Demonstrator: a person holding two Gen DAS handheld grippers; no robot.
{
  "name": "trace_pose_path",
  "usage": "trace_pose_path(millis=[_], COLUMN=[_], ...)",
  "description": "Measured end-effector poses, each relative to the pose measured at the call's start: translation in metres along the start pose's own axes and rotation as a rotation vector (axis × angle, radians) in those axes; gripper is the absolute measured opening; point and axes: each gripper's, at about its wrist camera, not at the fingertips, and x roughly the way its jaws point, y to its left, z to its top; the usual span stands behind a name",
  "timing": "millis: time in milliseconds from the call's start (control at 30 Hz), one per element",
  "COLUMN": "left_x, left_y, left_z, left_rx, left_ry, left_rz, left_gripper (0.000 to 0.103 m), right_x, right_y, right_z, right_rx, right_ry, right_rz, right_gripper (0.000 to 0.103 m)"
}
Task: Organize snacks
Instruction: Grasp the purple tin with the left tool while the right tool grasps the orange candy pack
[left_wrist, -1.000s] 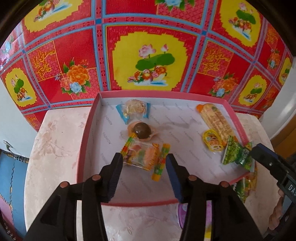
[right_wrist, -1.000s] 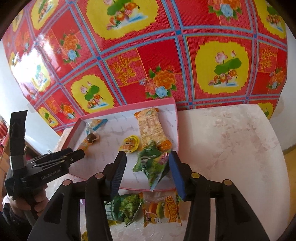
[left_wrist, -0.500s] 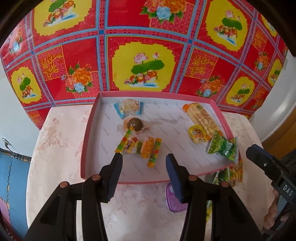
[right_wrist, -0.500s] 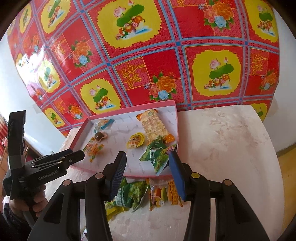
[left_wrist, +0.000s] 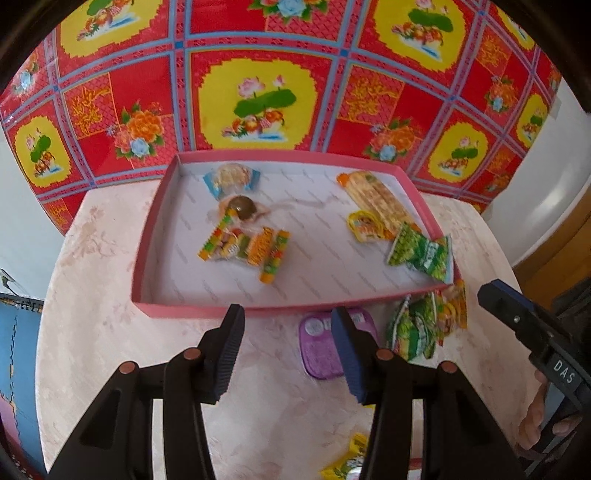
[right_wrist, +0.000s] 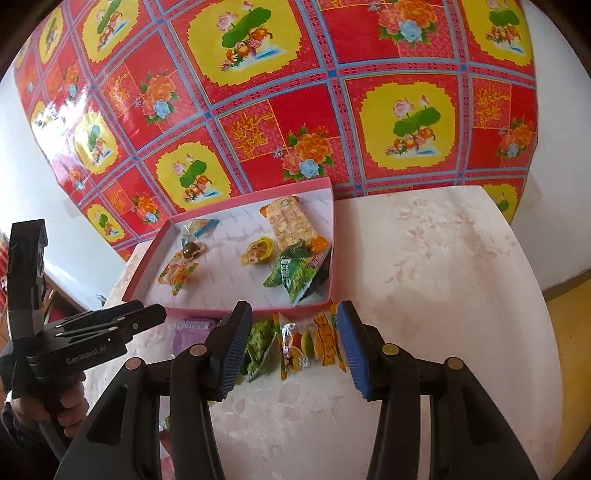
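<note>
Left wrist view shows your left gripper (left_wrist: 286, 341) with its jaws apart and nothing between them, hanging over the pale marbled tabletop (left_wrist: 110, 295) just short of the near edge of the shallow pink-rimmed white tray (left_wrist: 155, 236). Your right gripper (right_wrist: 291, 343) also stands apart and empty, above the packets at the tray's near right corner.

By the look of it, you are a good way through. Inside the tray lie a blue-ended wrapped biscuit (left_wrist: 232, 177), a round brown chocolate ball (left_wrist: 242, 207), a clear packet of multicoloured gummies (left_wrist: 243, 249), a long orange-ended cracker pack (left_wrist: 376, 199), a small yellow jelly cup (left_wrist: 365, 227) and a green foil snack bag (left_wrist: 421, 251).

Left outside, near the tray's front edge: a purple lidded jelly cup (left_wrist: 321, 347), a second green foil bag (right_wrist: 260, 345), an orange burger-print packet (right_wrist: 310, 345), and a yellow wrapper (left_wrist: 347, 461) at the table's near edge.

The tabletop is smooth. A glossy red-and-yellow floral sheet (left_wrist: 258, 92) covers the wall behind.
</note>
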Motion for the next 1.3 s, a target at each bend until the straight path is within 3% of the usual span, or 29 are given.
trace_pose_path(millis=[433, 667, 933, 1300], left_x=[0.02, 0.024, 0.035, 0.037], left_y=[-0.024, -0.033, -0.044, -0.05], left_z=[-0.009, -0.009, -0.012, -0.017], left_rx=[0.002, 0.002, 0.018, 0.069], left_ry=[0.078, 0.089, 0.116, 0.078], left_rz=[0.032, 0.038, 0.062, 0.114], left_gripper=[0.055, 0.065, 0.067, 0.066], right_x=[-0.005, -0.007, -0.008, -0.001], right_y=[-0.013, -0.019, -0.026, -0.028], right_z=[-0.008, -0.01, -0.011, -0.015], right_rx=[0.024, 0.036, 0.047, 0.05], right_ry=[-0.001, -0.004, -0.005, 0.024], right_rz=[0.025, 0.039, 0.052, 0.055], right_gripper=[0.049, 0.049, 0.049, 0.049])
